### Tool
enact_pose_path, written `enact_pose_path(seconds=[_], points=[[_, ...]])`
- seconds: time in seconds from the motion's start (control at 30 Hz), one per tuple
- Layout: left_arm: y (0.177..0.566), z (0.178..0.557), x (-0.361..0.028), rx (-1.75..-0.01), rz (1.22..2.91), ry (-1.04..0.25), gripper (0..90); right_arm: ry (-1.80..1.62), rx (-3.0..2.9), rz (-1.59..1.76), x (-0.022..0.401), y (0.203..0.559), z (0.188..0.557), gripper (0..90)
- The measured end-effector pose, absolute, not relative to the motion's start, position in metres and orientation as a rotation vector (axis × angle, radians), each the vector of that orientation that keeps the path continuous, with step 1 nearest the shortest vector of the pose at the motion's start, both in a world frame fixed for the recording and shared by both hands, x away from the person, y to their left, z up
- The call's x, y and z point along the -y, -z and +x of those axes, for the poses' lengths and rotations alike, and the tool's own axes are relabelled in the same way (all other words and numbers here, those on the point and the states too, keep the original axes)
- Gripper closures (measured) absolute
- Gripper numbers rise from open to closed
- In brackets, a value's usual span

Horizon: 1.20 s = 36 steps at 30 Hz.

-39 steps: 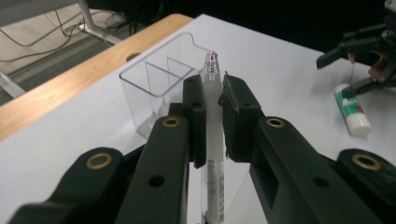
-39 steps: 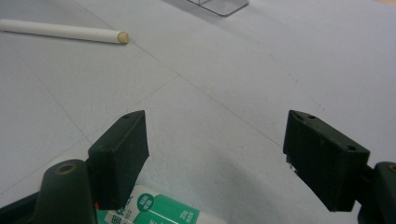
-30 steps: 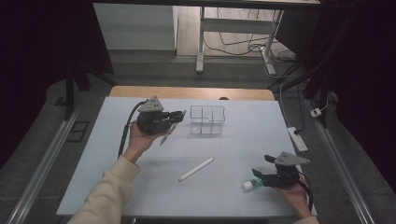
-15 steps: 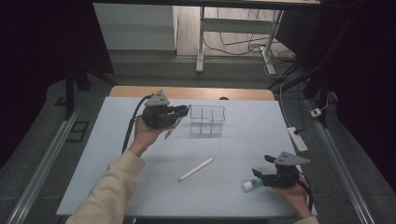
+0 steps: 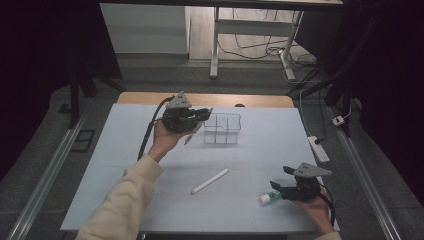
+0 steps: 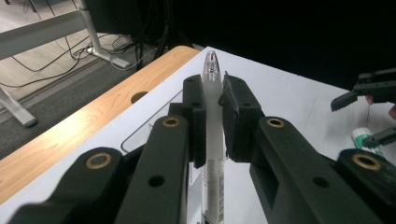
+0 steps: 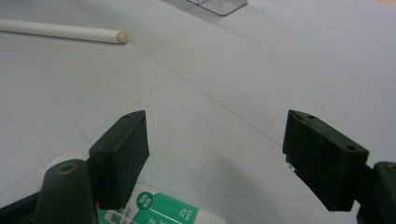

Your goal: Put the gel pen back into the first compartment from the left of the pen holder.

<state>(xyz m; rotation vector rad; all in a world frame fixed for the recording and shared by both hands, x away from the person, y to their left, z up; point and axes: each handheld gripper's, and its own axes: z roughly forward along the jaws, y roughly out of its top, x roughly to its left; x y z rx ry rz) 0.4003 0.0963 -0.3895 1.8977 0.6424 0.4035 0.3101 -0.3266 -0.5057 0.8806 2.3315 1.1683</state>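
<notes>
Right at the left gripper's (image 6: 212, 116) fingers (image 6: 195, 116), a clear pen (image 6: 211, 79) is clamped upright between the pads, its tip poking out past them. Seen from above, the pen (image 5: 194, 133) slants down out of the left gripper (image 5: 197, 116), which is lifted off the counter (image 5: 125, 150) just beside the clear divided organizer (image 5: 222, 129) — so the pick-up looks done and the drop into a compartment is what is left. The right gripper (image 5: 278, 190) rests low near the counter's front edge, its fingers (image 7: 122, 149) spread wide apart around a white-and-green glue stick (image 7: 154, 210) without pressing on it; that one is not yet gripped. A white chalk-like stick (image 5: 209, 181) lies loose mid-counter, apparently waiting its turn. Nothing lies between pen and organizer — its near wall is the one thing to clear.
</notes>
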Motion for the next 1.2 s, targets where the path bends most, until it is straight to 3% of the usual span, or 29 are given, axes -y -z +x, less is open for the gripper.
enact_pose_path(seconds=[1.2], points=[[0.374, 0.443, -0.069, -0.697, 1.881, -0.386, 80.0, -1.177, -2.329, 0.883, 0.327, 0.505, 0.31, 22.1]])
